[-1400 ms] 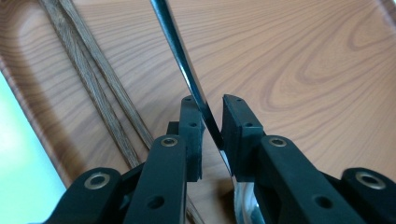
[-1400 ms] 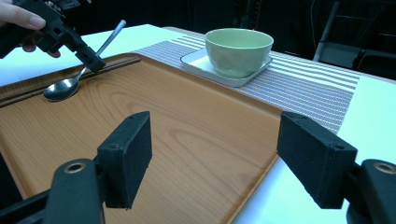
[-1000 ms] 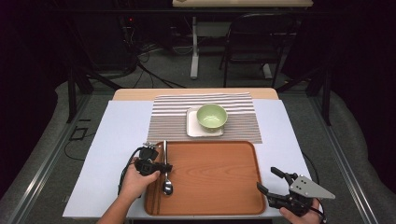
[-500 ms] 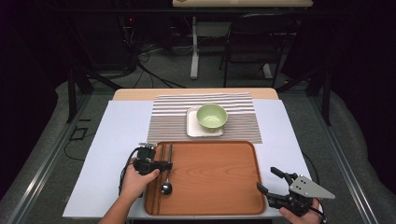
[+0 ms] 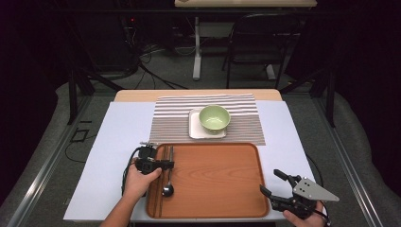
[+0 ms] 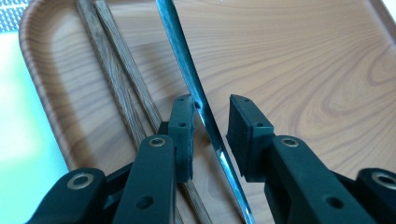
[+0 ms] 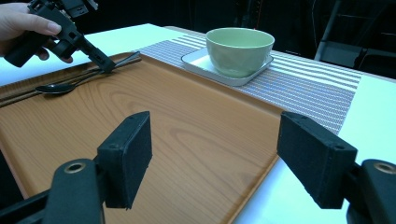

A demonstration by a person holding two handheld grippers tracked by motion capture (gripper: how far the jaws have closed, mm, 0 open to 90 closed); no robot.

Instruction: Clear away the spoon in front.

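Ease left hand-held gripper (image 6: 210, 128), jaws just parted around spoon (image 6: 196, 93) handle on tray (image 6: 289, 60) beside chopsticks (image 6: 116, 79), straight up without nudging either.

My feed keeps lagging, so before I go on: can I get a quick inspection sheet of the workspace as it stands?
Surface: white table with a striped mat at the back and a wooden tray at the front.
Job's things: spoon and chopsticks lie along the tray's left edge.
Clutter: green bowl on a white dish, on the mat.
Tongs: left tongs have just been opening; the spoon handle runs between the jaws, with a gap at one pad. Right tongs open, nothing between them, at the tray's right front corner.
Cables: one trails from the left tongs.
Surroundings: chair, cables on the floor.
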